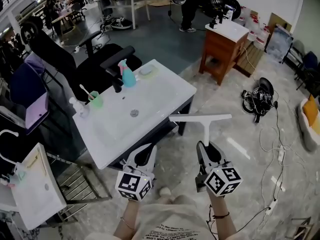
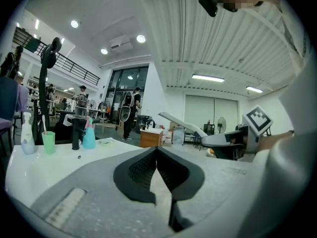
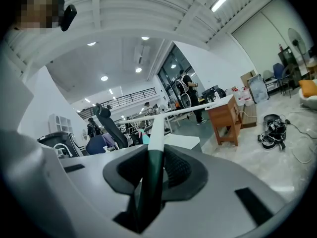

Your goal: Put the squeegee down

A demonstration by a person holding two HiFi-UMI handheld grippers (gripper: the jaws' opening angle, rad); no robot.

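Observation:
A white squeegee (image 1: 200,118) with a long T-shaped blade hangs in the air just off the front right corner of the white sink counter (image 1: 165,91). My right gripper (image 1: 206,146) is shut on its handle. In the right gripper view the dark lower handle sits between the pads and the white squeegee (image 3: 156,128) runs forward from my right gripper (image 3: 152,157). My left gripper (image 1: 145,153) is beside it near the counter's front edge. Its jaws meet with nothing between them, as my left gripper (image 2: 157,152) shows. The squeegee blade (image 2: 183,124) appears to its right.
On the counter stand a black faucet (image 1: 116,81), a teal spray bottle (image 1: 127,75), a green cup (image 1: 95,100) and a clear bottle (image 1: 78,107). A wooden cabinet (image 1: 222,49) and a cable bundle (image 1: 260,96) are right, a black chair (image 1: 75,59) behind, another basin (image 1: 35,184) left.

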